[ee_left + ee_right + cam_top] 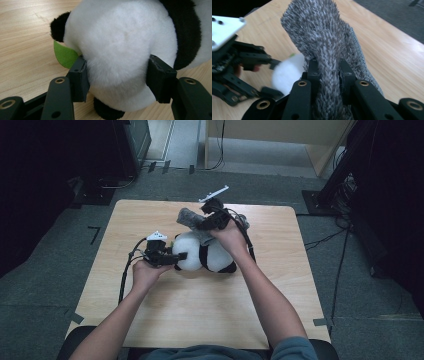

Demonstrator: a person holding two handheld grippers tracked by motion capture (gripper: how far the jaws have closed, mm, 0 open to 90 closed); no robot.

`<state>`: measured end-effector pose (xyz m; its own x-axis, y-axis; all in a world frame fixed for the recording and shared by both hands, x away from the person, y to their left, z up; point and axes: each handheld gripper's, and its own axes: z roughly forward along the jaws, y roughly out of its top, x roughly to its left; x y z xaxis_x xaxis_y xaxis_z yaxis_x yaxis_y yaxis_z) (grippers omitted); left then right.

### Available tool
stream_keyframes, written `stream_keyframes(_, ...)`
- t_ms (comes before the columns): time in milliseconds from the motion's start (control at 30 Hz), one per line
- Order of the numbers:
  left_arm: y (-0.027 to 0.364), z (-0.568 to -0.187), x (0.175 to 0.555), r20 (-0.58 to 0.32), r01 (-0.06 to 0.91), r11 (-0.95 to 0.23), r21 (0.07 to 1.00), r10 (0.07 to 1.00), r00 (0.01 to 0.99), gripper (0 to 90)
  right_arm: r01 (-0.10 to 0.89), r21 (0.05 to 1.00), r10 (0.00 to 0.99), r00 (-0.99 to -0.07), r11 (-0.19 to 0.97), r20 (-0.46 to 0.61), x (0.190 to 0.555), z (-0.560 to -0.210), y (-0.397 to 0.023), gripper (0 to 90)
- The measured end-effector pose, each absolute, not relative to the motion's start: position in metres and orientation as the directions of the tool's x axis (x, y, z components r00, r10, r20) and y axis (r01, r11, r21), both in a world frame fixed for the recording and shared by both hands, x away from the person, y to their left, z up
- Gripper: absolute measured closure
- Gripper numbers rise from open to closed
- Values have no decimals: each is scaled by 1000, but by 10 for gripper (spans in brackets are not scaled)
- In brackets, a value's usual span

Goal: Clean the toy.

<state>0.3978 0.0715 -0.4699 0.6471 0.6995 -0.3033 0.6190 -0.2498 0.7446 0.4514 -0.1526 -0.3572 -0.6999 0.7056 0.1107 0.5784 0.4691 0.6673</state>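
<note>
Near edge of surface (200, 320): bare wood, plenty of room. Mid-surface: plush panda (205, 254) lying on its side, left tongs (176, 256) clamped around its white head, pads sinking into fur; green leaf (65, 55) pokes out beside them. Beyond: right tongs (200, 226) pinched tight on grey fuzzy cloth (192, 218), lifted above panda. Judging: cloth looks freed or not yet put on panda; cannot tell which. Far edge close behind cloth; sides open.

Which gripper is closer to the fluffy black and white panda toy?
Left. The left gripper squeezes the black and white plush panda, its pads pressing the white fur. The right gripper is above it, pinching a fuzzy grey cloth.
</note>
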Motion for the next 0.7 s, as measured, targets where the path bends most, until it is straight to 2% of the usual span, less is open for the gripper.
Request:
stream_keyframes(367, 71, -470, 397, -303, 620, -246, 745, 703, 643, 418, 576, 617, 672, -734, 537, 99, 451, -380, -96, 767)
stream_keyframes(700, 72, -472, 398, -308, 624, -246, 742, 702, 642, 415, 581, 623, 667, -735, 523, 126, 449, -396, -101, 760)
